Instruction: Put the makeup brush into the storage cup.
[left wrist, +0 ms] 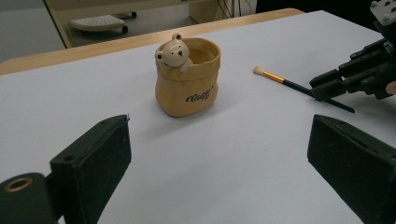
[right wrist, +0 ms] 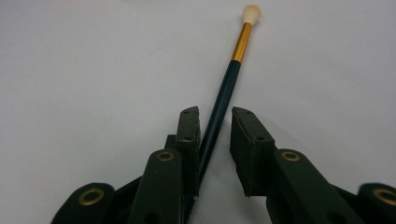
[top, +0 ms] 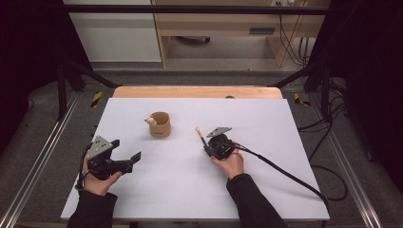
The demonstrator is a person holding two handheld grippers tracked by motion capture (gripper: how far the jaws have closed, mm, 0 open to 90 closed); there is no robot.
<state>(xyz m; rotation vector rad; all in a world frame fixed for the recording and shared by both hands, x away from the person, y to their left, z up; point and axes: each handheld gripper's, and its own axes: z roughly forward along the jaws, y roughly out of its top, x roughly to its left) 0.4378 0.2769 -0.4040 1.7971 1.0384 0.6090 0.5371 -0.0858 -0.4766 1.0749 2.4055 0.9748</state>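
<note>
Left gripper (top: 127, 160): we saw its jaws spread wide, empty, over the white table (top: 266, 190).
Right gripper (right wrist: 215, 135): we found its jaws partly apart around the brush (right wrist: 223, 100); one touched the handle, the other stood clear.
Brush: lay on the table, tip pointing away.
Bear pot (left wrist: 187, 77): stood upright, left of the brush.

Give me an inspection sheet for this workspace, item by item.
Surface: white board on a wooden table, clean.
Job's things: tan bear pot upright, looks empty; paintbrush lying between the right gripper's jaws, bristles pointing away.
Clutter: nothing seen.
Grippers: left gripper open wide, holding nothing; right gripper straddling the brush handle, a gap showing on one side, not clamped.
Cables: black cable trailing from the right gripper across the board; more on the floor.
Surroundings: dark frame, wooden furniture behind.
</note>
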